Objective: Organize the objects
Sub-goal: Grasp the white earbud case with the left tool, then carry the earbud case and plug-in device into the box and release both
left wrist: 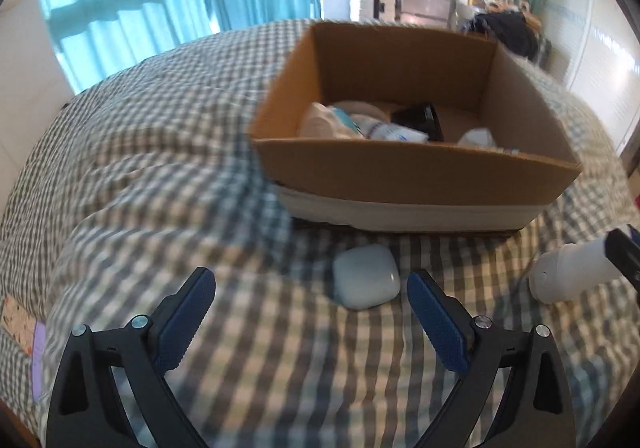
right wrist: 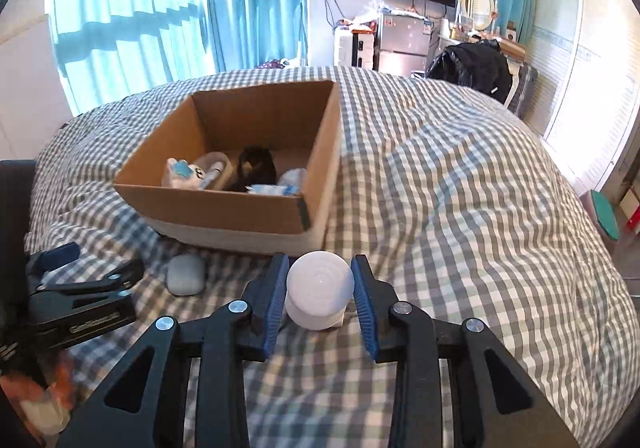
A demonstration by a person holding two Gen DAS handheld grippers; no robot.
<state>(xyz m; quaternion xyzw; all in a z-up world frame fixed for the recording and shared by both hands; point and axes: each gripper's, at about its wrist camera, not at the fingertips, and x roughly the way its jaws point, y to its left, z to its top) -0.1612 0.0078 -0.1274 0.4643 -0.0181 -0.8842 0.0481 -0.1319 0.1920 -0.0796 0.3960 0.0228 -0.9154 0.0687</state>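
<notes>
meanwhile, right gripper [right wrist: 320,290] clamps a white round-ended plastic bottle [right wrist: 319,294] before the brown cardboard box [right wrist: 240,208]; left gripper [left wrist: 310,296] gapes beside a pale blue rounded case [left wrist: 366,282].

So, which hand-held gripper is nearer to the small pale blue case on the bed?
Left. The left hand-held gripper is open right in front of the pale blue case, not touching it. The right hand-held gripper is off to the side, around the white bottle.
</notes>
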